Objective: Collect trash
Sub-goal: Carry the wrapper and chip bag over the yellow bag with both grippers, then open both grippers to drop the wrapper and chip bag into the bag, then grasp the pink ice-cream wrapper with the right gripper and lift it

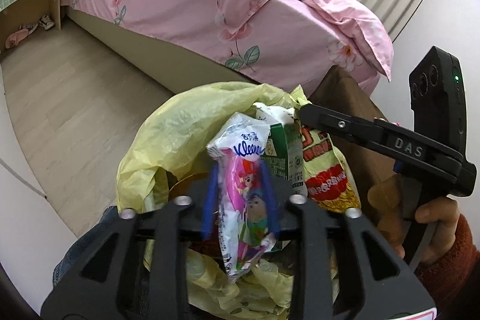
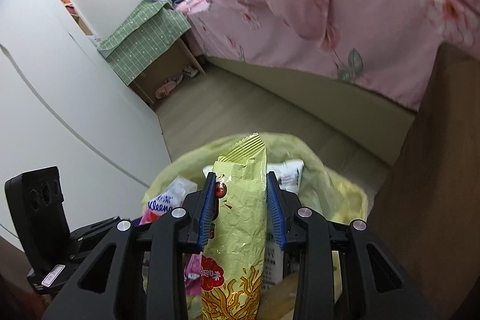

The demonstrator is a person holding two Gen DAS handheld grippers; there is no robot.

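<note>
A pale yellow plastic trash bag (image 1: 180, 128) stands open below both grippers; it also shows in the right wrist view (image 2: 339, 194). My left gripper (image 1: 240, 200) is shut on a white and pink Kleenex tissue pack (image 1: 243, 194), held over the bag's mouth. My right gripper (image 2: 241, 212) is shut on a yellow snack wrapper (image 2: 243, 218) with red print, also over the bag. The right gripper (image 1: 303, 110) and the snack wrapper (image 1: 327, 176) also show in the left wrist view. A green carton (image 1: 282, 152) and a white wrapper (image 1: 273, 111) lie in the bag.
A bed with a pink floral duvet (image 1: 240, 5) stands beyond the bag. A brown cardboard box (image 2: 435, 170) is at the right. A wooden nightstand with a green cloth (image 2: 144, 41) has slippers (image 2: 168, 86) under it. White wardrobe doors (image 2: 60, 110) are at the left.
</note>
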